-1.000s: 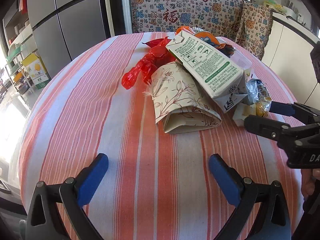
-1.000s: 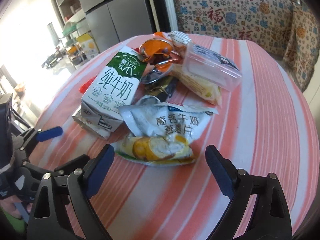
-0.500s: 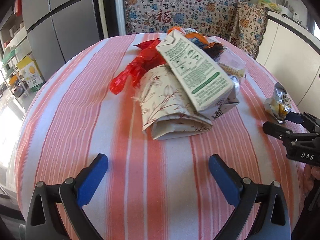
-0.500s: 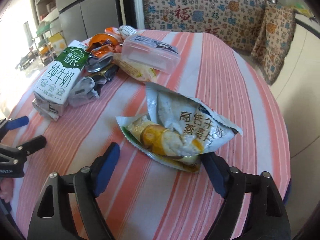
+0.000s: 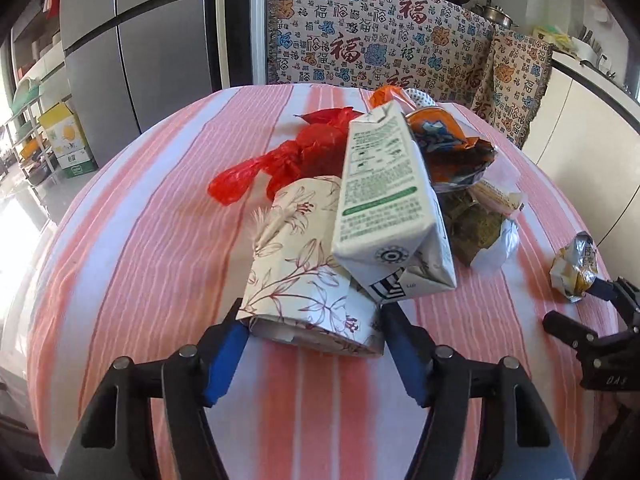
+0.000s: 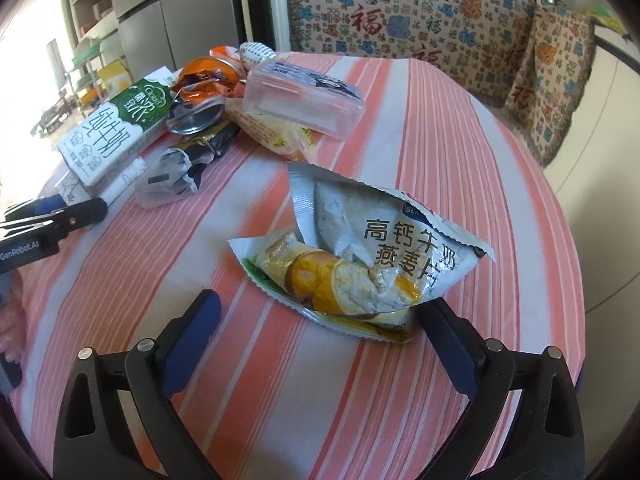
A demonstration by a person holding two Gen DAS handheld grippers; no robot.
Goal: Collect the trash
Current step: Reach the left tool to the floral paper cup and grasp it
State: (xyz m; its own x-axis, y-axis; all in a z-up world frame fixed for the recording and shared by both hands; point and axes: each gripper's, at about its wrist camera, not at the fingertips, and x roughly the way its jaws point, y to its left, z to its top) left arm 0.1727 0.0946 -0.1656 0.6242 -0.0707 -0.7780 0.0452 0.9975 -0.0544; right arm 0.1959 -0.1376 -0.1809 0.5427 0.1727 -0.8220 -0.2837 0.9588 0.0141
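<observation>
A floral tissue pack [image 5: 304, 264] lies at the front of a trash pile, with a green-and-white milk carton [image 5: 384, 192] leaning on it. My left gripper [image 5: 312, 320] has the pack's near end between its closing jaws; the blue pads sit at its two corners and the pack looks unsqueezed. To the right of the pile lies a silver-and-yellow snack bag [image 6: 360, 264]. My right gripper [image 6: 320, 304] stands around its near edge, jaws opening, the right finger against the bag. The left wrist view shows the snack bag [image 5: 574, 268] by the right gripper [image 5: 580, 308].
The pile also holds a red plastic bag [image 5: 288, 160], orange wrappers [image 5: 436, 136], a crushed can [image 6: 200, 116] and a clear plastic box [image 6: 304, 96]. The round table [image 5: 140, 240] has a pink striped cloth. A patterned cloth-covered seat [image 5: 380, 48] and a grey fridge [image 5: 152, 60] stand behind.
The left gripper moved forward to the floral pack and its jaws narrowed around it. The snack bag went from the pile to the right with the right gripper, whose jaws then widened.
</observation>
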